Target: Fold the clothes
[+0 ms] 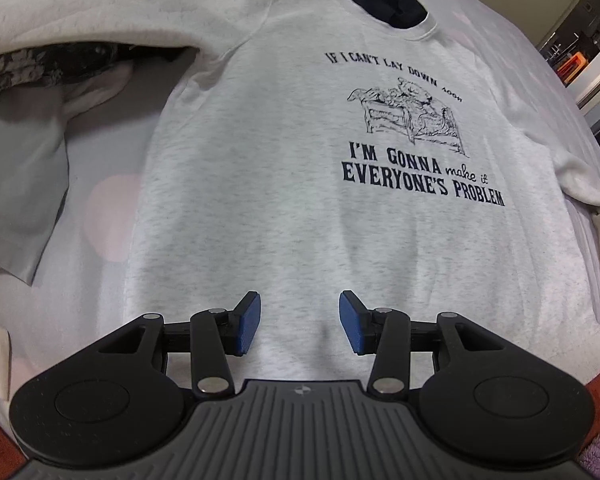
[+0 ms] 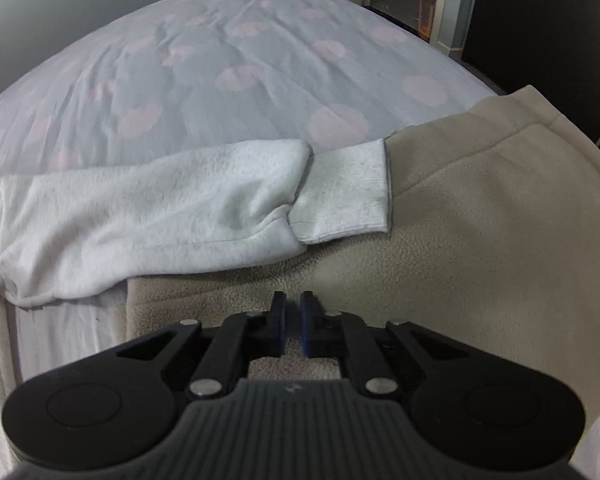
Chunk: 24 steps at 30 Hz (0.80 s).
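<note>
My left gripper (image 1: pixel 299 322) is apart over the bottom of the gray sweatshirt (image 1: pixel 292 152) lying flat mid-frame (its sleeve ends are cut off). My right gripper (image 2: pixel 293 326) is nearly together, holding nothing, above a tan blanket (image 2: pixel 480 220); the sleeve (image 2: pixel 172 208) lies left.

One printed sweatshirt (image 1: pixel 280 180), one beige fleece blanket (image 2: pixel 480 220), two tongs (image 1: pixel 299 322).

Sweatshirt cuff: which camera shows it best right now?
The right wrist view: the ribbed cuff lies in full sight, resting on the beige fleece. The left wrist view shows the sweatshirt's printed front, with that sleeve's end out of sight at the frame edge.
</note>
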Tool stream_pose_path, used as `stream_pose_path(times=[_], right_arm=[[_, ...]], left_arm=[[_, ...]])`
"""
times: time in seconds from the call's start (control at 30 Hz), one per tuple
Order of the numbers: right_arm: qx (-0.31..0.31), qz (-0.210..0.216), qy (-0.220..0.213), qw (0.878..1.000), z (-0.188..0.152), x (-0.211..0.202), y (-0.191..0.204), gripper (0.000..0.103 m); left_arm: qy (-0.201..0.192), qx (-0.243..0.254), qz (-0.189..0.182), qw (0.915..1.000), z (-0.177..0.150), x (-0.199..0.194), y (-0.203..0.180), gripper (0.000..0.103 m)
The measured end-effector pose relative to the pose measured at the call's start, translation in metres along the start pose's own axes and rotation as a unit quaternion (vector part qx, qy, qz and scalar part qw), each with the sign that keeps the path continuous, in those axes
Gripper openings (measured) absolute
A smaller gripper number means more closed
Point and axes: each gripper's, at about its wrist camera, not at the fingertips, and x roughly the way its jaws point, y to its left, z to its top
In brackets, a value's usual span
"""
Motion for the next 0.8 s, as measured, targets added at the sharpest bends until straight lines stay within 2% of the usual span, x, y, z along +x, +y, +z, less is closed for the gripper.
stream_pose_path(times=[0.1,0.17,0.2,0.23,0.33,0.4,0.47,0.5,0.57,0.67,0.8], right_arm=[[0.055,0.016,-0.027,0.998,0.008,-0.016,-0.009,0.013],[0.115,0.024,-0.043,0.992,0.013,-0.024,-0.022,0.037],[0.148,0.029,-0.049,0.987,0.015,-0.025,-0.030,0.054],[0.174,0.037,-0.052,0.983,0.017,-0.024,-0.036,0.055],[0.243,0.060,-0.060,0.966,0.022,-0.016,-0.051,0.053],[0.262,0.057,-0.056,0.962,0.025,-0.005,-0.053,0.048],[0.271,0.046,-0.052,0.960,0.027,0.007,-0.053,0.033],[0.275,0.043,-0.053,0.959,0.028,0.012,-0.053,0.018],[0.282,0.041,-0.059,0.957,0.033,0.018,-0.054,0.011],[0.267,0.035,-0.089,0.959,0.049,0.007,-0.049,0.009],[0.238,0.029,-0.148,0.959,0.089,-0.025,-0.032,0.009]], left_arm=[[-0.002,-0.013,0.005,0.9999,-0.001,-0.003,0.007,0.043],[0.000,-0.020,0.009,0.9998,0.000,-0.002,0.010,0.043],[-0.001,-0.021,0.010,0.9997,0.000,-0.002,0.011,0.043],[-0.002,-0.022,0.011,0.9997,0.000,-0.002,0.011,0.043],[-0.003,-0.022,0.010,0.9997,0.001,-0.003,0.010,0.043],[-0.003,-0.020,0.011,0.9997,0.002,-0.003,0.008,0.043],[-0.005,-0.018,0.011,0.9998,0.003,-0.005,0.007,0.043],[-0.008,-0.019,0.010,0.9997,0.003,-0.007,0.007,0.043],[-0.011,-0.021,0.010,0.9997,0.004,-0.010,0.008,0.043],[-0.012,-0.024,0.014,0.9995,0.004,-0.010,0.011,0.043],[-0.017,-0.031,0.007,0.9993,0.002,-0.010,0.014,0.044]])
